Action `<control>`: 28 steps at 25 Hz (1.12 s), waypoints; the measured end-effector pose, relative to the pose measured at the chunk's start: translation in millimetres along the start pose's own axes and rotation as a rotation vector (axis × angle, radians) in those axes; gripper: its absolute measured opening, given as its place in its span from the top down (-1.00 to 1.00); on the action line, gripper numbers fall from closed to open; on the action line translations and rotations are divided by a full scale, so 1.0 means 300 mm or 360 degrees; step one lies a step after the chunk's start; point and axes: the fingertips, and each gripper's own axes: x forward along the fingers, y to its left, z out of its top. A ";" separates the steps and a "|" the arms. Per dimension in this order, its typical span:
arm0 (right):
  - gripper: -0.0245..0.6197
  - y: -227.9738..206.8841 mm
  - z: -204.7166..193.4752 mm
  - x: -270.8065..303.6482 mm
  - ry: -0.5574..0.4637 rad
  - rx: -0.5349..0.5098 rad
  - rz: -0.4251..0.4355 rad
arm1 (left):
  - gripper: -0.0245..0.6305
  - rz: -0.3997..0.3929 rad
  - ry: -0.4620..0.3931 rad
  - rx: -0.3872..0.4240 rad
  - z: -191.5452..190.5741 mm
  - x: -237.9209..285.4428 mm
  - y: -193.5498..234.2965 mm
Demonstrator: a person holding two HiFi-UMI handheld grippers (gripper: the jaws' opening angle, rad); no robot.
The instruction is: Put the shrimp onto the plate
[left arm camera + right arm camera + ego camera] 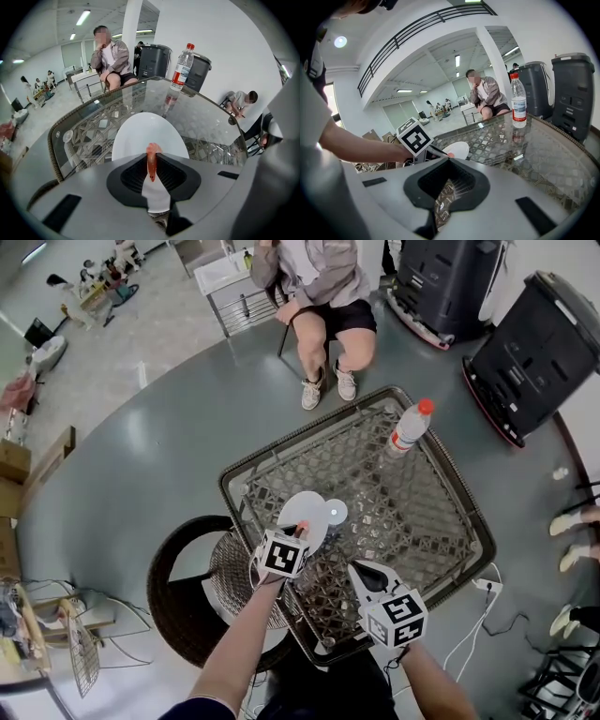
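An orange shrimp (pixel 151 164) is pinched upright between the jaws of my left gripper (pixel 151 157), which is shut on it. Just beyond and below lies the white plate (pixel 149 133) on the glass table. In the head view the left gripper (pixel 300 531) holds the shrimp (pixel 302 525) over the near edge of the plate (pixel 302 510). My right gripper (pixel 359 566) hovers over the table to the right of it, tips together with nothing held. The right gripper view shows its jaws (pixel 449 160) closed, with the left gripper's marker cube (pixel 415 138) and the plate (pixel 458 150) beyond.
A water bottle (pixel 410 427) with a red cap stands at the table's far right. A small round white disc (pixel 336 513) lies beside the plate. The glass top has a wicker rim (pixel 234 486). A wicker chair (pixel 187 587) is at the left. A seated person (pixel 323 306) is beyond the table.
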 end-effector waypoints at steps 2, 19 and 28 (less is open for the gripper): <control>0.91 0.000 0.002 -0.004 -0.0006 0.0002 0.0001 | 0.73 0.0014 -0.0002 0.0007 -0.004 0.016 -0.001; 0.91 0.011 0.040 -0.048 -0.0055 -0.0007 -0.0058 | 0.72 0.0085 -0.0037 0.0044 -0.007 -0.009 -0.010; 0.91 0.055 0.081 -0.095 -0.0137 -0.0021 -0.0102 | 0.71 0.0045 -0.0119 0.0053 -0.021 -0.062 -0.013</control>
